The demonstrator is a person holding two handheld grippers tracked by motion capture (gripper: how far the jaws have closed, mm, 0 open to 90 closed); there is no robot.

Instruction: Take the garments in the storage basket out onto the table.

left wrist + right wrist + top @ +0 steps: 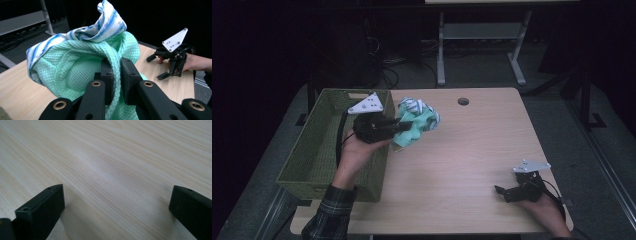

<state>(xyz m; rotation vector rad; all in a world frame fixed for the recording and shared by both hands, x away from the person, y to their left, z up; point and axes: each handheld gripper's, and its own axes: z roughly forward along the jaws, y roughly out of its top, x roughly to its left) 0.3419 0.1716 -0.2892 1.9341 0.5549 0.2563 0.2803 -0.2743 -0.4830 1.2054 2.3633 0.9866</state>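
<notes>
Left tongs point(116, 75) clamped on green cloth point(82, 67); right tongs point(117, 207) wide, empty.

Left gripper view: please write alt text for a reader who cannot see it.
The left gripper pinches a fold of a bunched mint-green cloth, with a blue-striped white cloth draped over its top. Beyond it, on the wooden table, a hand holds the right gripper, jaws open.

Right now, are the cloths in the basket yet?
Not yet. The left tool has picked up the green cloth, bunched with a striped cloth, beside the green basket. They probably go in next. The right tool rests open on the table.
</notes>
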